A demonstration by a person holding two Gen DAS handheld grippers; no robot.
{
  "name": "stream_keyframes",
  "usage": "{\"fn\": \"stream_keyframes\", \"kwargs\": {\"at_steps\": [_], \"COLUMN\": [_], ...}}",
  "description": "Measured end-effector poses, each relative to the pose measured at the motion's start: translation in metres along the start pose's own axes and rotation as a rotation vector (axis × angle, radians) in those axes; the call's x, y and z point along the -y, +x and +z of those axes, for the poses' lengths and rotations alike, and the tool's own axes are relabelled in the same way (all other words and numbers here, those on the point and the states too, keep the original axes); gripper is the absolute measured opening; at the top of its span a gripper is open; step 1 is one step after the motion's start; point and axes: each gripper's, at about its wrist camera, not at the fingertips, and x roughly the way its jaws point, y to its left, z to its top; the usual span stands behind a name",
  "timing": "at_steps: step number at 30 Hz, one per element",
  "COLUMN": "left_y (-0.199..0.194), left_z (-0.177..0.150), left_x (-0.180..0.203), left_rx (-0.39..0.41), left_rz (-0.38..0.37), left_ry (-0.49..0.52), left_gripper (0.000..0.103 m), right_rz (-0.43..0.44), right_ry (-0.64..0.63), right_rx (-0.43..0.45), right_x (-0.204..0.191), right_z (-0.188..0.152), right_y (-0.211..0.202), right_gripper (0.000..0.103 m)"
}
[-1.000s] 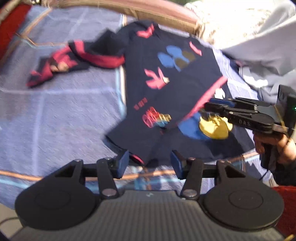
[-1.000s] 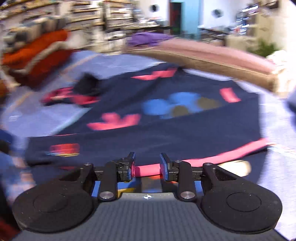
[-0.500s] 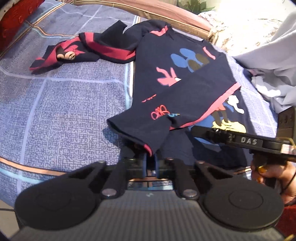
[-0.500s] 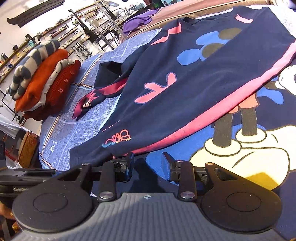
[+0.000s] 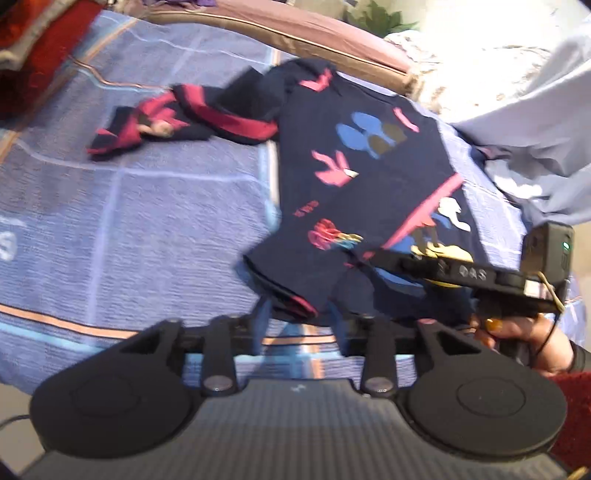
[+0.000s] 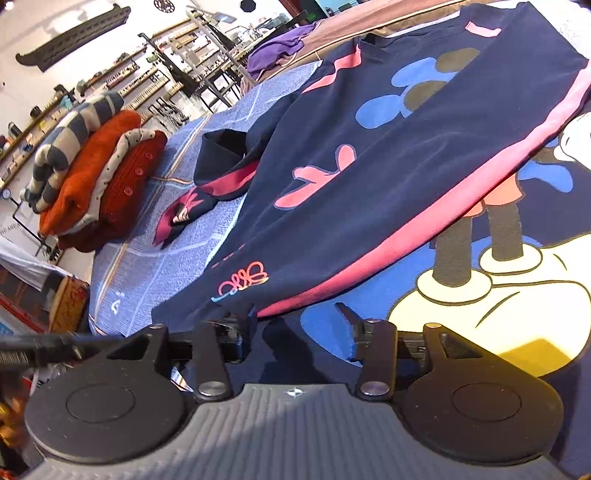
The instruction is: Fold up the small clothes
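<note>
A navy child's top [image 5: 369, 173] with pink trim and cartoon prints lies on the blue bedspread [image 5: 129, 229], one side folded over across the body along a pink band [image 6: 424, 229]. Its other sleeve [image 5: 192, 118] lies crumpled to the left. My left gripper [image 5: 297, 317] is open, its jaws on either side of the folded corner of the top. My right gripper [image 6: 295, 314] is open just above the cloth by the pink band; it also shows in the left wrist view [image 5: 461, 273], held by a hand.
A stack of folded orange, red and striped clothes [image 6: 92, 170] sits at the bed's far left. A pale sheet [image 5: 535, 110] is bunched at the right. A brown bolster [image 5: 277, 33] runs along the far edge.
My left gripper, shut on the folded corner half a second ago, has opened. My right gripper has opened wider and stays low over the top.
</note>
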Motion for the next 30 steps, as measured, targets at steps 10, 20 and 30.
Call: {"fn": "stream_keyframes", "kwargs": {"at_steps": [10,20,30], "left_y": [0.038,-0.01,0.018], "left_z": [0.006,0.001,0.004], "left_x": [0.01,-0.044,-0.005], "left_rx": [-0.008,-0.026,-0.03], "left_rz": [-0.011,-0.059,-0.025], "left_ry": [-0.025,-0.205,-0.07], "left_gripper": [0.007,0.008,0.059], "right_rz": [0.168,0.16,0.024], "right_ry": [0.247,0.07,-0.368], "right_rx": [0.052,-0.086,-0.086], "right_x": [0.022,-0.014,-0.068], "right_z": [-0.002,-0.001,-0.006], "right_y": [0.011,-0.021,0.006], "right_gripper": [0.028,0.01,0.053]}}
